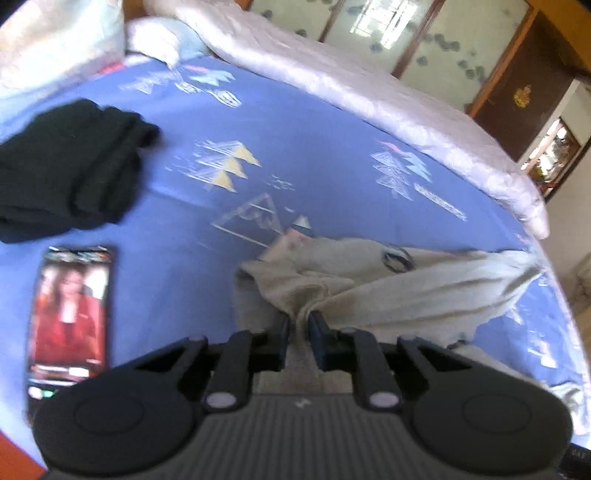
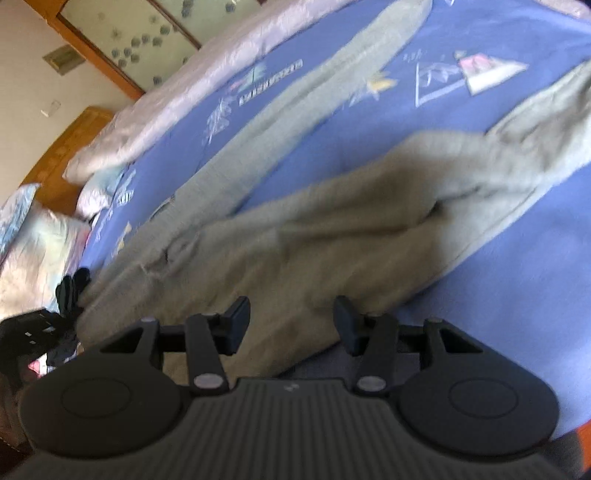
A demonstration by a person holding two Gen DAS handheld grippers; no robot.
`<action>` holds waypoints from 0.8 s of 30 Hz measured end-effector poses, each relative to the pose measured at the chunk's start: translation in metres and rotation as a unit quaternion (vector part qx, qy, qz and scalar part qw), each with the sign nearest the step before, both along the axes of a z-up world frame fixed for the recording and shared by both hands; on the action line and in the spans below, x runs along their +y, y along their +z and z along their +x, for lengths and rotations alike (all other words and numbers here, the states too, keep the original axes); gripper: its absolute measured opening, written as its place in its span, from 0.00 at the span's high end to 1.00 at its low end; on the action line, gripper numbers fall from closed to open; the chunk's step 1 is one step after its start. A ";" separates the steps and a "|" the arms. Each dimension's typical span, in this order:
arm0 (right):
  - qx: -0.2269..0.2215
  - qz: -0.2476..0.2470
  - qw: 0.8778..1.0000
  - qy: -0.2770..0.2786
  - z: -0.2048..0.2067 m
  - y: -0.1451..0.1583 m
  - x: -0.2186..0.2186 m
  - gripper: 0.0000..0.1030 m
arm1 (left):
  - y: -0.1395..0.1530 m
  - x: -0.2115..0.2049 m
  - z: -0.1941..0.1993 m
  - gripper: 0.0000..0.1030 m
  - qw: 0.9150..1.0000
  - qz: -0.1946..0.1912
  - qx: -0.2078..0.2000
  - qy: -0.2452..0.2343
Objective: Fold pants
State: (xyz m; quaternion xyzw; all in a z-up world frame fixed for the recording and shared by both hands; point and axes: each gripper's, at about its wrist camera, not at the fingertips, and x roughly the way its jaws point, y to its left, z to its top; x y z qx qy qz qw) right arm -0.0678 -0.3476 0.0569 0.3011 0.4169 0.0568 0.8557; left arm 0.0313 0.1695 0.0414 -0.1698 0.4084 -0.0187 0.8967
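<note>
Pale grey-green pants [image 1: 369, 291] lie rumpled on a blue patterned bedsheet [image 1: 295, 122]. In the left wrist view my left gripper [image 1: 300, 318] has its jaws close together, pinching a bunched fold of the pants' fabric. In the right wrist view the same pants [image 2: 332, 229] spread wide, with one leg [image 2: 314, 92] stretching away to the upper right. My right gripper [image 2: 291, 312] hovers over the near part of the cloth with its jaws wide apart and nothing gripped between them.
A phone [image 1: 70, 314] with a lit screen lies on the sheet at the left. Folded black clothing [image 1: 70, 166] sits beyond it. A pale quilt [image 1: 369, 85] runs along the far side of the bed, pillows [image 2: 33, 251] at its head, and wardrobe doors [image 1: 424, 33] stand behind.
</note>
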 end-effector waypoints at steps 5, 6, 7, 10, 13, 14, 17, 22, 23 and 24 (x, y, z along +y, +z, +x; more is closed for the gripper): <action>0.004 -0.010 1.000 0.008 -0.007 -0.002 -0.004 0.49 | -0.027 0.001 0.017 0.68 0.996 0.047 0.074 0.015; 0.004 -0.008 1.000 0.009 -0.009 -0.002 -0.004 0.49 | -0.028 0.006 0.020 0.54 0.996 0.040 0.078 0.026; 0.003 -0.006 1.000 0.009 -0.011 -0.003 -0.003 0.49 | -0.028 0.012 0.024 0.45 0.996 0.023 0.079 0.036; 0.003 -0.001 1.000 0.012 -0.011 -0.003 -0.003 0.49 | -0.029 0.027 0.042 0.35 0.996 -0.018 0.069 0.050; -0.003 0.004 1.000 0.017 -0.008 0.005 -0.007 0.49 | -0.033 0.032 0.065 0.35 0.996 -0.023 0.067 0.057; -0.013 0.007 1.000 0.017 -0.009 0.009 -0.011 0.49 | -0.035 0.031 0.073 0.35 0.996 -0.027 0.064 0.052; -0.034 -0.006 0.999 0.003 0.002 0.026 -0.022 0.49 | -0.042 0.020 0.088 0.42 0.998 -0.021 0.053 0.021; -0.030 -0.023 0.999 -0.036 0.042 0.047 -0.051 0.49 | -0.047 -0.011 0.091 0.95 0.998 0.029 0.040 -0.027; -0.030 -0.032 0.998 -0.041 0.052 0.051 -0.056 0.49 | -0.040 -0.013 0.084 0.96 0.999 0.027 0.030 -0.035; -0.031 -0.043 0.998 -0.044 0.065 0.057 -0.059 0.49 | -0.029 -0.011 0.074 0.96 0.999 0.015 0.011 -0.042</action>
